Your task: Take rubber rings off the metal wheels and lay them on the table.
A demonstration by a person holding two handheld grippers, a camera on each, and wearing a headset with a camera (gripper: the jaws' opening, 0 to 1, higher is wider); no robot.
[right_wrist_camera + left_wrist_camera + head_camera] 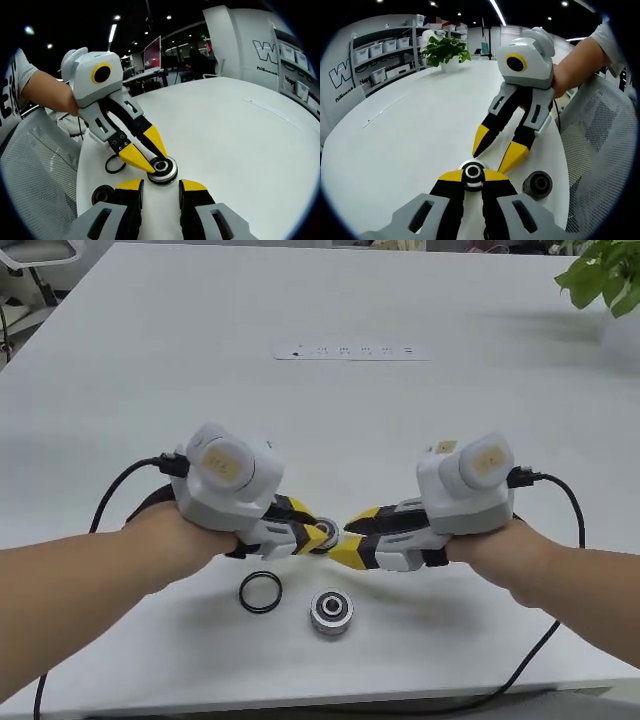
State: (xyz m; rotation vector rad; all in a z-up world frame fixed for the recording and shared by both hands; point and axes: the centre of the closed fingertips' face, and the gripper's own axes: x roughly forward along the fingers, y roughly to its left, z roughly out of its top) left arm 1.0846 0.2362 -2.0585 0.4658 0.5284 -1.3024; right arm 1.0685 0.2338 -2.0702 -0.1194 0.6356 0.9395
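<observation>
My left gripper [472, 176] is shut on a small metal wheel [472, 171] and holds it just above the white table [300, 420]. In the head view this wheel [324, 534] sits between the two grippers. My right gripper [161, 186] is open, its yellow tips facing the held wheel [163, 170] at close range, apart from it. A loose black rubber ring [260, 592] lies flat on the table below the left gripper [312, 536]. Beside the ring rests a second wheel [331, 610] with a dark ring around it.
A white power strip [350, 351] lies at the table's far middle. A green plant [605, 275] stands at the far right corner. Black cables [560, 500] trail from both grippers. The table's front edge runs just below the loose wheel. A mesh chair [600, 150] stands behind.
</observation>
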